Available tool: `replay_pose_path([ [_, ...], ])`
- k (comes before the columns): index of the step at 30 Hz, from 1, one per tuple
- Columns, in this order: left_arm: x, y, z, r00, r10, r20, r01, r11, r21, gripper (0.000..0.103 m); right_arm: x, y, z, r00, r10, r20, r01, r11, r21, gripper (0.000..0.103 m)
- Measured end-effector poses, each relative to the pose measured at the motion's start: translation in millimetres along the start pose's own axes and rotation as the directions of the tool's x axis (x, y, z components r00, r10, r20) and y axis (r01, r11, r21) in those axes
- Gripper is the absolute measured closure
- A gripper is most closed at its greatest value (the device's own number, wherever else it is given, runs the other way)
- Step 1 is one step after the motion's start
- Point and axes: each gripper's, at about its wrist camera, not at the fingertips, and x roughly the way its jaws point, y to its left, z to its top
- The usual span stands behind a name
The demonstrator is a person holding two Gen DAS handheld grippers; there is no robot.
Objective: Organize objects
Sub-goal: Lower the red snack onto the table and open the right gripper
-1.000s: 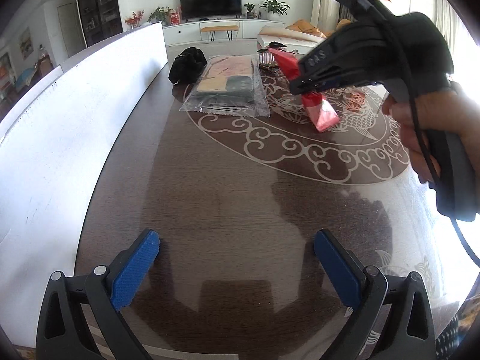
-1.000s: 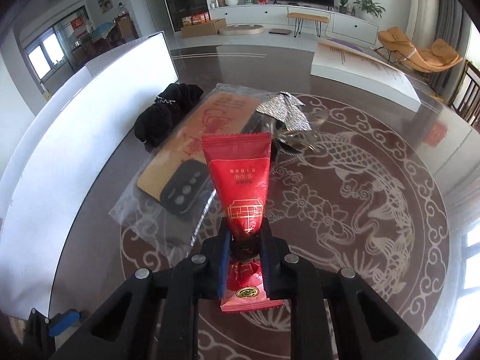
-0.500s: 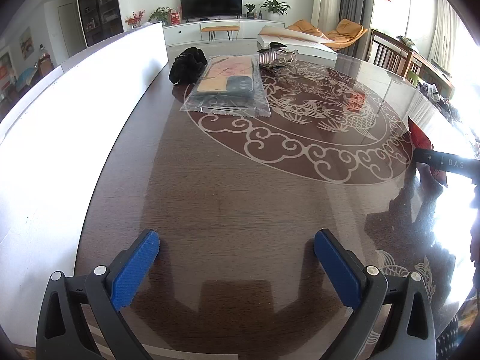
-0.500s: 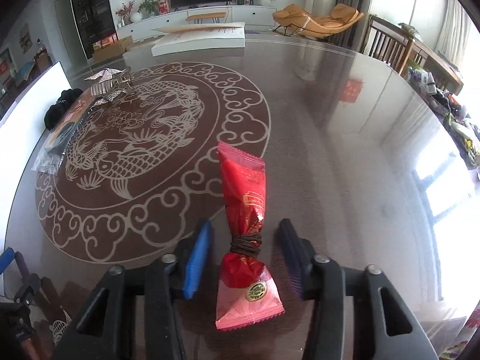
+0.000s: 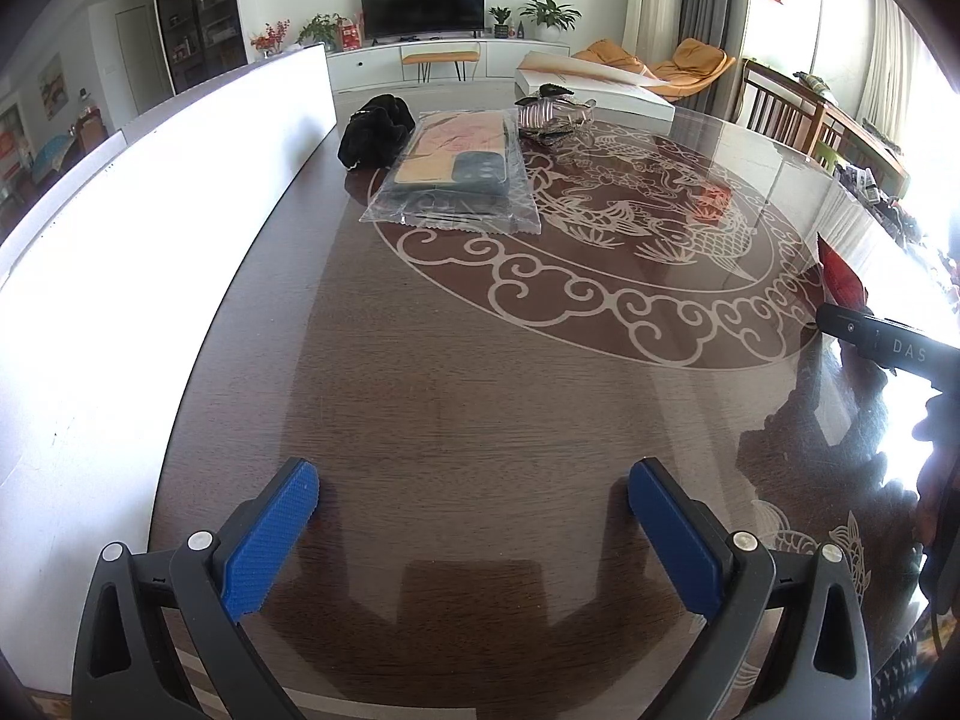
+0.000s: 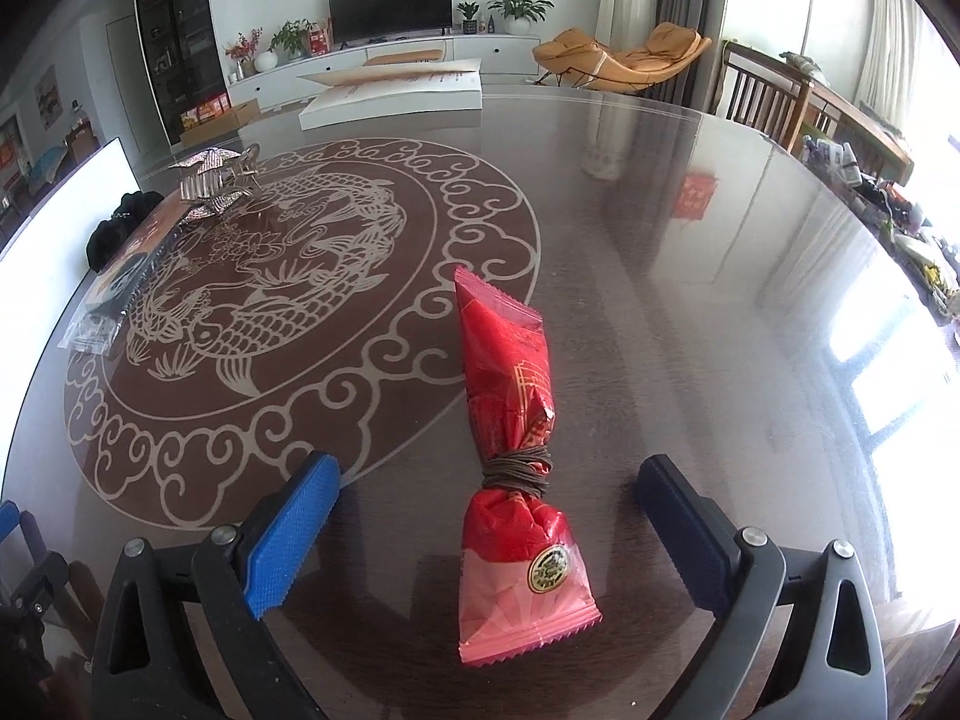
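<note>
A red snack packet (image 6: 510, 450), tied round the middle with a brown band, lies on the glass table between the fingers of my right gripper (image 6: 489, 486), which is open and not touching it. In the left wrist view only its tip (image 5: 840, 276) shows at the far right, behind the right gripper's body. My left gripper (image 5: 474, 498) is open and empty over the near table. A clear bag with a phone case (image 5: 459, 171), a black cloth (image 5: 375, 129) and a silver hair clip (image 5: 552, 114) lie at the far left of the table.
The round dark table (image 5: 480, 384) has a fish pattern in its middle. A white board (image 5: 150, 192) stands along its left edge. A flat white box (image 6: 396, 93) lies at the far side. Wooden chairs (image 6: 774, 96) stand to the right.
My right gripper carried the red packet from near the clear bag to the right side of the table, set it down and opened wide. The left gripper has not moved.
</note>
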Motion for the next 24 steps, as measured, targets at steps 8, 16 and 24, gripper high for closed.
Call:
replay_pose_path([
  [8,0,0,0,1.000,0.000,0.000,0.000,1.000,0.000,0.000,0,0,0,1.000,-0.001,-0.001,0.001,1.000,0.002,0.001],
  [16,2,0,4,0.999,-0.014,-0.043,0.015,1.000,0.017,0.000,0,0,-1,1.000,0.001,-0.001,-0.001,1.000,0.001,0.000],
  [24,3,25,95,0.992,-0.128,-0.003,0.128,0.989,-0.080,0.000,0,0,-1,1.000,0.004,-0.002,-0.004,1.000,0.000,0.000],
])
